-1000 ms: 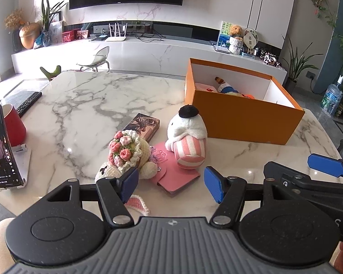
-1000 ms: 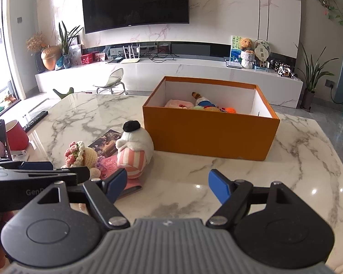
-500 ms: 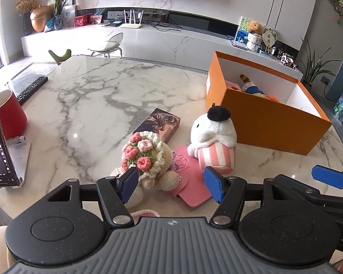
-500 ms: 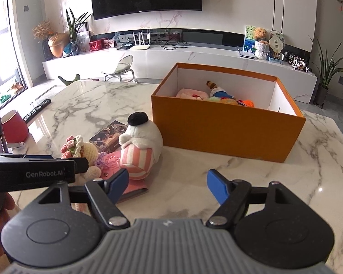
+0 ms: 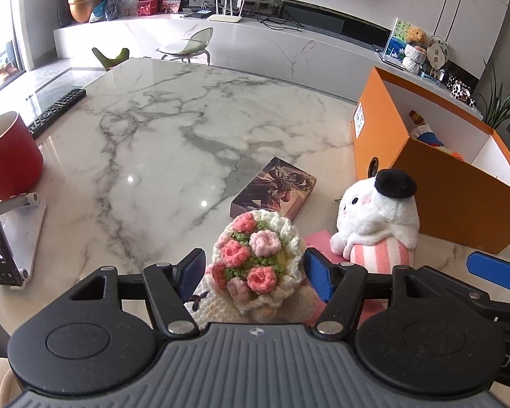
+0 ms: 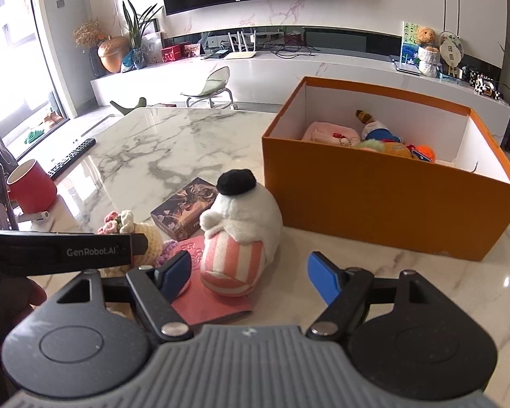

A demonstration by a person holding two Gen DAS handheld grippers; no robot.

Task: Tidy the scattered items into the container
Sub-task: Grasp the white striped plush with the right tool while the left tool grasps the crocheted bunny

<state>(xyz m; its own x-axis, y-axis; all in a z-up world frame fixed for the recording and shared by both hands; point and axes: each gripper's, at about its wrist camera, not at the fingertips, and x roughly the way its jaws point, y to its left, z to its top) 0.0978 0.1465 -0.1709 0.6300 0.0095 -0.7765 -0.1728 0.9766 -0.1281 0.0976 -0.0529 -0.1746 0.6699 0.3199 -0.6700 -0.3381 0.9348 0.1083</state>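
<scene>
left gripper, jaws apart, straddles the crocheted flower doll without visibly pressing it; right gripper, jaws apart and empty, faces the white plush toy. both toys, a pink card and a dark printed box lie on the marble table just beside the orange container, which already holds several soft toys. likely risks: the doll's loose yarn petals compress and slip, or snag on a blue pad as the jaws shut; the thin flat card beneath the toys may drag along or slide on the glossy stone; the two grippers, close together, may collide. the plush is rounded, fuzzy and top-heavy, so a push could roll it. the container is stiff card with straight walls; a low carry could catch its rim.
</scene>
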